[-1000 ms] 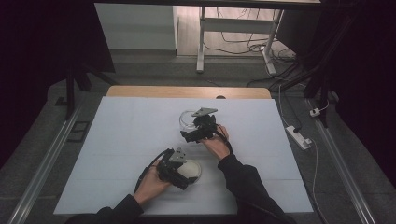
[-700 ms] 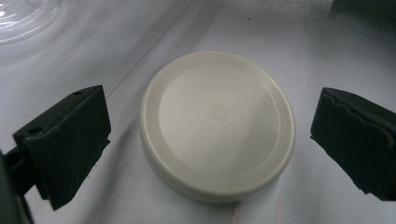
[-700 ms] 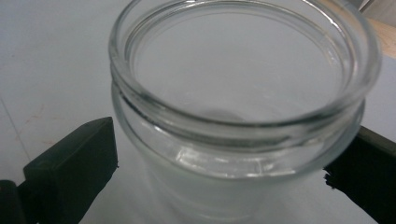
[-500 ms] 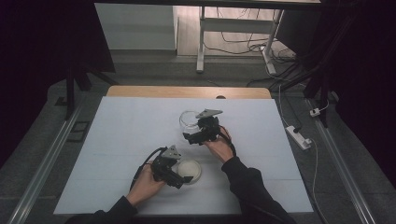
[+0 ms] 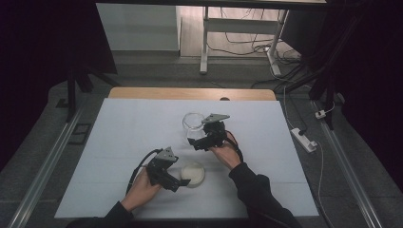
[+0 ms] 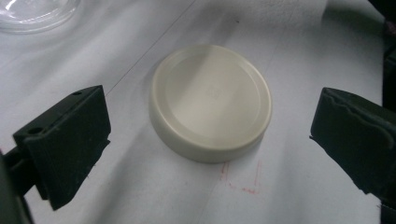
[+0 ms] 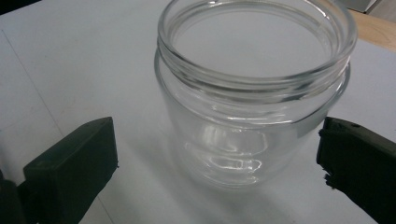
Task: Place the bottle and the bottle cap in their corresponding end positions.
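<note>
A cream round lid [image 5: 193, 174] lies flat on the white table near the front. My left gripper [image 5: 182, 175] is at its left side. In the left gripper view the lid [image 6: 210, 100] sits between the jaws of my left gripper [image 6: 212, 125], which stand wide open and clear of it. An empty clear glass jar [image 5: 192, 125] stands upright mid-table. My right gripper [image 5: 196, 138] is at its near right side. In the right gripper view the jar [image 7: 252, 93] stands between the jaws of my open right gripper [image 7: 217, 158], neither jaw touching the glass.
The white table cover [image 5: 119, 137] ends in a wooden strip [image 5: 190, 93] at the far edge. A power strip [image 5: 303, 138] lies on the floor to the right. The jar's base [image 6: 32, 14] shows at the top left of the left gripper view.
My left gripper has drawn back a little to the left from the lid, which stays put. The right gripper has shifted slightly toward the person beside the jar.
</note>
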### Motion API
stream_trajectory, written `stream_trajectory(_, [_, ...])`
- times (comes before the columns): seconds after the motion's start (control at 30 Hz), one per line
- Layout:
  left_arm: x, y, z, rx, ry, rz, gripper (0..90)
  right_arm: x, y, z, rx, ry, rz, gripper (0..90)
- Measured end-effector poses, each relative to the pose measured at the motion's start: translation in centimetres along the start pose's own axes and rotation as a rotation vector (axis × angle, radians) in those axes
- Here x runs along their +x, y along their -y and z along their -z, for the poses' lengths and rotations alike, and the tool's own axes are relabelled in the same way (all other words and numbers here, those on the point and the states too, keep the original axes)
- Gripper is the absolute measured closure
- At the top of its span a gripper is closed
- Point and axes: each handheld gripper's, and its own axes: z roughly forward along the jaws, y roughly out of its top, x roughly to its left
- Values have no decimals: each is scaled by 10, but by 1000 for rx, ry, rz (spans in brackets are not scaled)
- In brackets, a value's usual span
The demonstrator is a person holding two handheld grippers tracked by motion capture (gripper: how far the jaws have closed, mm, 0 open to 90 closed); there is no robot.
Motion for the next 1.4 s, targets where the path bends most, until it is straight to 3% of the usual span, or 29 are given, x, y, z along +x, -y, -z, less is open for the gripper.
stream_trajectory(0.2, [1,2,10,-15,-4,4,0,6,1,8,0,-6,14,0])
stream_trajectory(0.63, [2,11,26,-22,30,7,0,22,12,22,20,-43,38,0])
stream_trajectory(0.83, [0,16,33,-17,22,3,0,30,17,30,38,-52,38,0])
stream_trajectory(1.4, [-2,30,56,-43,3,30,0,39,31,61,-3,-90,29,0])
